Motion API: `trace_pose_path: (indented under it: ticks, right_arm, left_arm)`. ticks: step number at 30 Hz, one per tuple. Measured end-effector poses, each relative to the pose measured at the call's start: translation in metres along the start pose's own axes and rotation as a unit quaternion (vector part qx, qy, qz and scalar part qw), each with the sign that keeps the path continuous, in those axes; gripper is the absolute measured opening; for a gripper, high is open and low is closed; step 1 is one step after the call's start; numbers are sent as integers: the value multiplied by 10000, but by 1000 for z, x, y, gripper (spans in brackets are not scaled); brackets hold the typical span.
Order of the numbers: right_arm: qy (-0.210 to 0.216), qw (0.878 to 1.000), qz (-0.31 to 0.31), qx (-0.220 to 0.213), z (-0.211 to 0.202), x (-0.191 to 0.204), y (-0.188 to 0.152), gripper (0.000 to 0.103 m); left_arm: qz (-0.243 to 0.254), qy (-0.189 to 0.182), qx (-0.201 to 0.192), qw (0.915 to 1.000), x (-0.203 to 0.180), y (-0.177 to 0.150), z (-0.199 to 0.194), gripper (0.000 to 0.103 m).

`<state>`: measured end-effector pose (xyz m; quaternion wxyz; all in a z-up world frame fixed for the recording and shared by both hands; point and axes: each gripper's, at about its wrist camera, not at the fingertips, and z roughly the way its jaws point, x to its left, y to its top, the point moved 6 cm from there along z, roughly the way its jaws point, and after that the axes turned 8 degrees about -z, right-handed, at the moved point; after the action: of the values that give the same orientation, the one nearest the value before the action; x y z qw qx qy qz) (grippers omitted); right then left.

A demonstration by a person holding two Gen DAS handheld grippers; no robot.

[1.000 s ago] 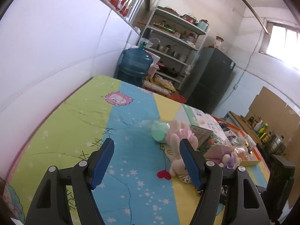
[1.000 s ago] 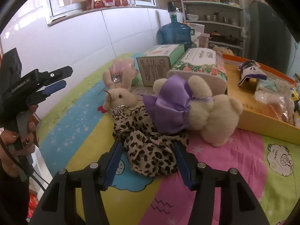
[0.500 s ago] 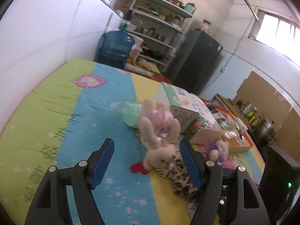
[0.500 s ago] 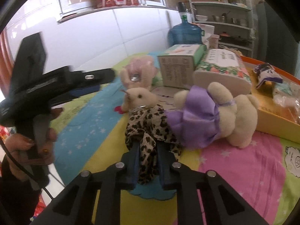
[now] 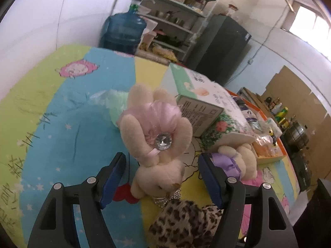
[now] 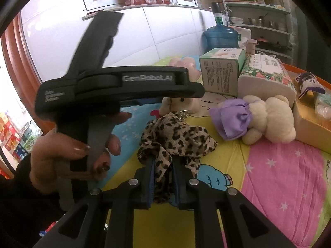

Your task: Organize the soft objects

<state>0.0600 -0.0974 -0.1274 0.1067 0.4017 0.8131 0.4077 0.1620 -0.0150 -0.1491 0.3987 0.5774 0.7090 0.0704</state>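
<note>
Bunny [image 5: 159, 177] with leopard dress [image 6: 175, 136] lies beside the purple-bow bear [image 6: 264, 119]. Right gripper [image 6: 162, 179] jaws pinch the dress. Left gripper [image 5: 161, 177] jaws sit wide apart around the bunny's head.

I count two plush bunnies [image 5: 159, 142] [image 6: 260, 119], one leopard-print cloth [image 6: 175, 136], one green carton [image 6: 222, 70], one floral tissue pack [image 6: 266, 76], one blue water jug [image 5: 122, 33]

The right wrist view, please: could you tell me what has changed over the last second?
The right tongs closed on the leopard-print cloth, having stood open around it. The left tongs moved in over the pink-bow bunny, still open. The purple-dress bear stayed put.
</note>
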Motion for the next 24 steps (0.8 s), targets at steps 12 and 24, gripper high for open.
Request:
trace_pose_path:
  ticks: [12, 24]
  right_arm:
    - [105, 9999, 37, -77, -2, -5, 0, 16]
    - [143, 9996, -78, -252, -18, 4, 1, 16]
  left_arm:
    - [20, -105, -133, 9999, 3, -3, -3, 40]
    - [162, -121, -573, 9982, -2, 1, -40, 40]
